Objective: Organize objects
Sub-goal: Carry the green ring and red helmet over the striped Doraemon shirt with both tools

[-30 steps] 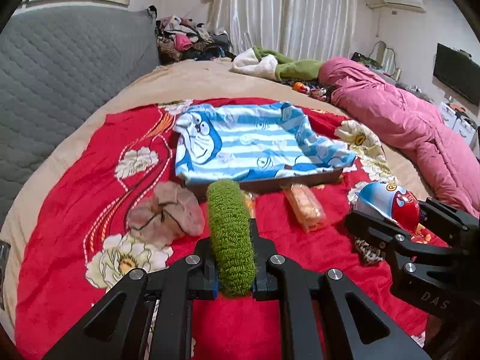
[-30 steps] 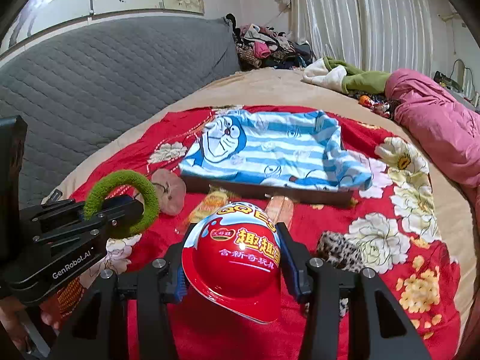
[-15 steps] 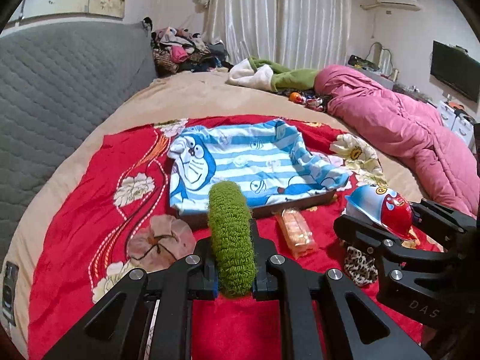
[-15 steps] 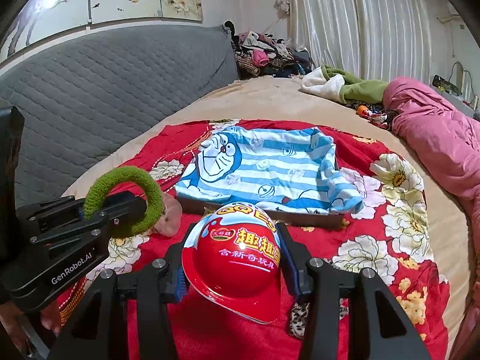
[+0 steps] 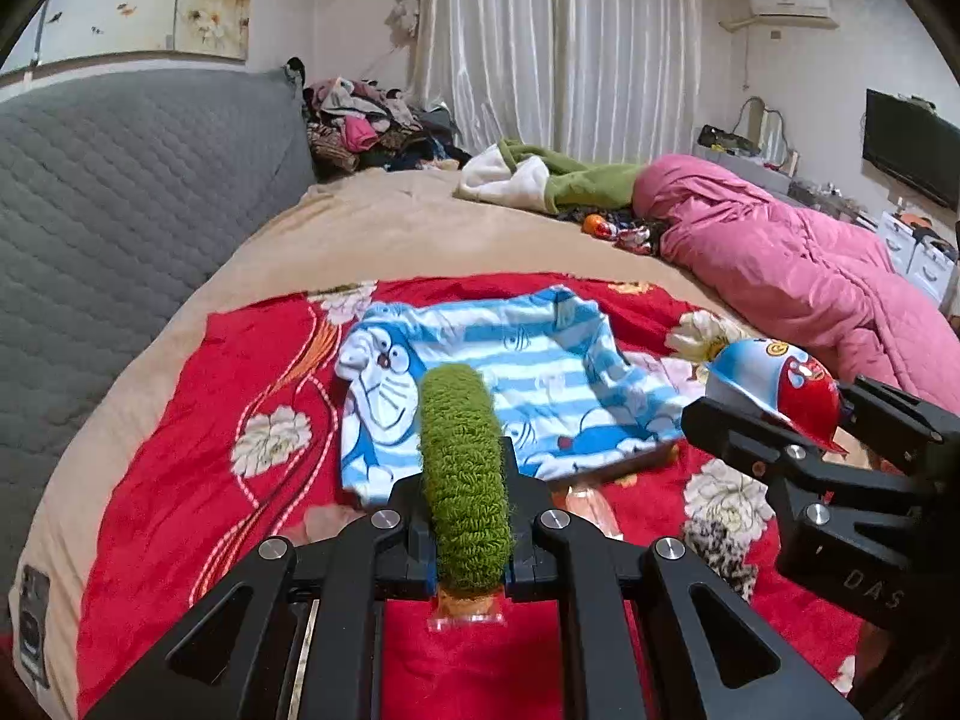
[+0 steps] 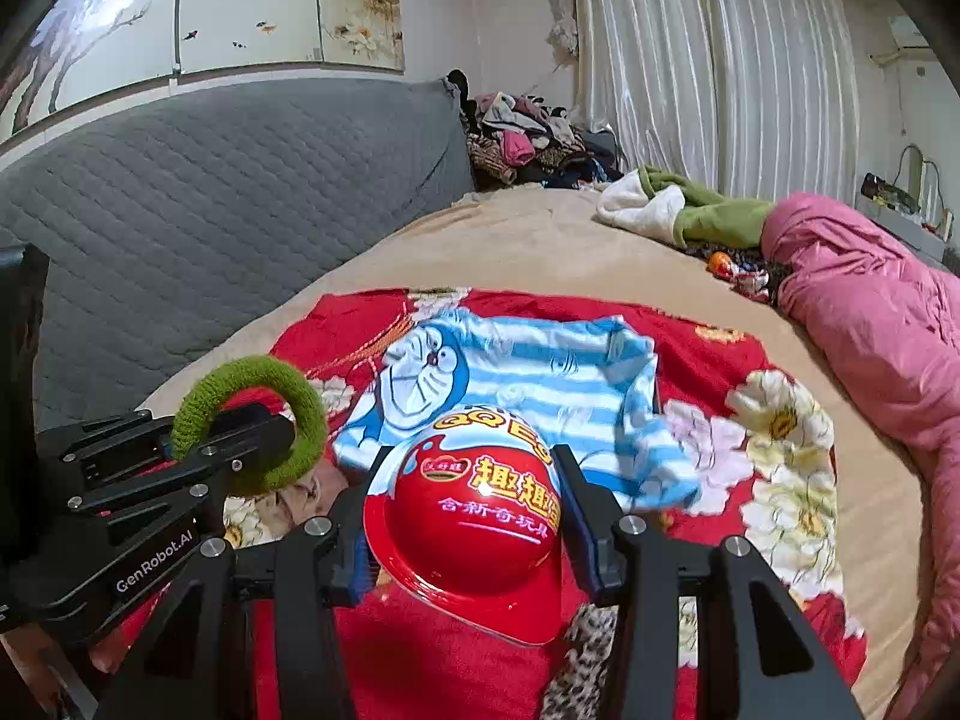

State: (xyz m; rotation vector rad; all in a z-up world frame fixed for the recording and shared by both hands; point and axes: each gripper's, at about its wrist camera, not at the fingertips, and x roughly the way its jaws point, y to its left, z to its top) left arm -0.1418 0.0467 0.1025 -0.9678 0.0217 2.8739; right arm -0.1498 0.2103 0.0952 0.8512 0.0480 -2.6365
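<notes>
Left gripper pinched soft, light green ring, frame centre; right gripper clamped slick, rigid toy egg across its widest part, likely slippery.

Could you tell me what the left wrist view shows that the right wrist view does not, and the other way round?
Only the left wrist view shows the wall-mounted television and the air conditioner. Only the right wrist view shows the green hair tie as an open ring and the red face of the toy egg. Both show the left hand-held gripper shut on the tie, the right hand-held gripper shut on the egg, and the striped cartoon cloth.
</notes>
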